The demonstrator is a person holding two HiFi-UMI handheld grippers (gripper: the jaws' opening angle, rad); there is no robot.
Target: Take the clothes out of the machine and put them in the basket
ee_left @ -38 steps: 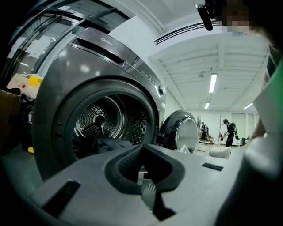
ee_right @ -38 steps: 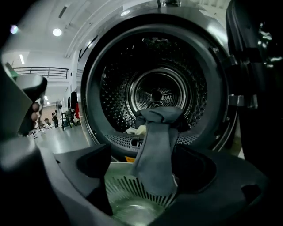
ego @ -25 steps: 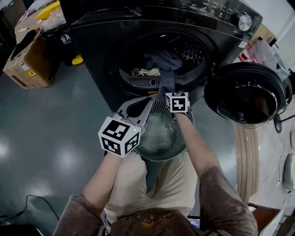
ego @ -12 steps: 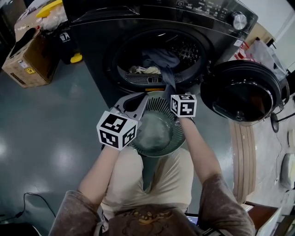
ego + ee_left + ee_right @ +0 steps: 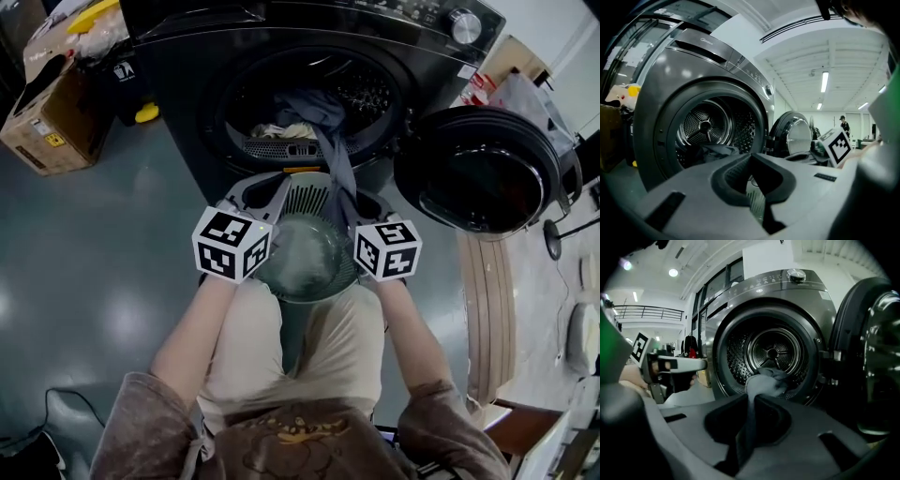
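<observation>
Pinching a blue-grey garment (image 5: 765,379), the right tool (image 5: 750,404) has its jaws pressed onto a narrow fold of cloth that runs between them and back up to the machine (image 5: 309,52). In the head view the same garment hangs as a taut strip from the lip of the drum (image 5: 366,94) down to the right tool, which sits just above the far rim of the basket (image 5: 302,195) in front of the person's lap. Most of the garment's bulk lies inside the drum, heaped beside at least 1 pale piece (image 5: 286,131). The left tool (image 5: 751,159) is pressed together on nothing, with only the basket's ribbed wall showing past its pads, and it hovers at the basket's left rim. The round door (image 5: 483,178) stands swung open to the right, clear of the path.

A pale bundle (image 5: 305,258) lies in the bottom of the basket, so the task looks partly done, with 2 or more pieces left in the drum.

The garment should handle as light, limp cloth: no stiffness, likely to drape, stretch and catch on the drum lip rather than slip. A pinch on 1 fold looks enough to drag it out — but the trailing bulk may spill outside the basket, so a 2nd hold nearer the heap, taken by the left tool, would probably help gather it
</observation>
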